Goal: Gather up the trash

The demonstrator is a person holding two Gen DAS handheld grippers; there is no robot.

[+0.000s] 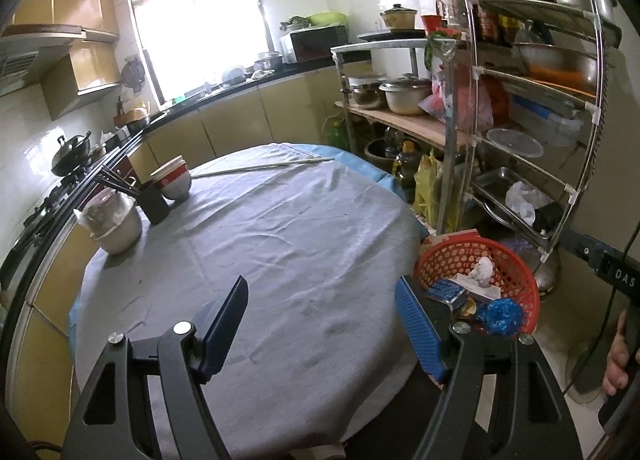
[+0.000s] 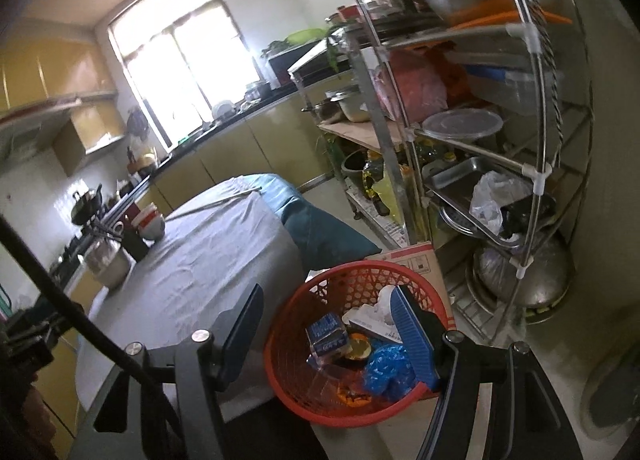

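In a cramped kitchen, we see the left gripper (image 1: 320, 322) held above a round table (image 1: 280, 228) draped in a grey cloth, its jaws standing wide apart with nothing between them but the bare cloth below. Just off the table's right edge stands a red mesh basket (image 1: 516, 264), and that is where the trash lies: a small blue carton (image 1: 444, 291), a crumpled white tissue (image 1: 483, 270), a flat white packet (image 1: 486, 292) and a wad of blue plastic (image 1: 500, 314).

From the right wrist view, we look down on the same basket (image 2: 288, 356), with the right gripper (image 2: 326, 334) poised over it. Its jaws are also apart and empty; the left one hangs over the table's edge and the right one over the basket's inside, above the heap of trash. The blue carton (image 2: 328, 334) and the blue plastic (image 2: 386, 370) show between them, apart from either pad. A brown cardboard box (image 2: 420, 260) stands just behind the basket.

At the table's far left edge we find stacked red-and-white bowls (image 1: 174, 180), a black holder of chopsticks (image 1: 152, 204) and a covered pot (image 1: 114, 226). A loose pair of chopsticks (image 1: 264, 167) lies across the far side. A metal rack (image 1: 532, 132) of pots and containers stands to the right, well apart from the table.
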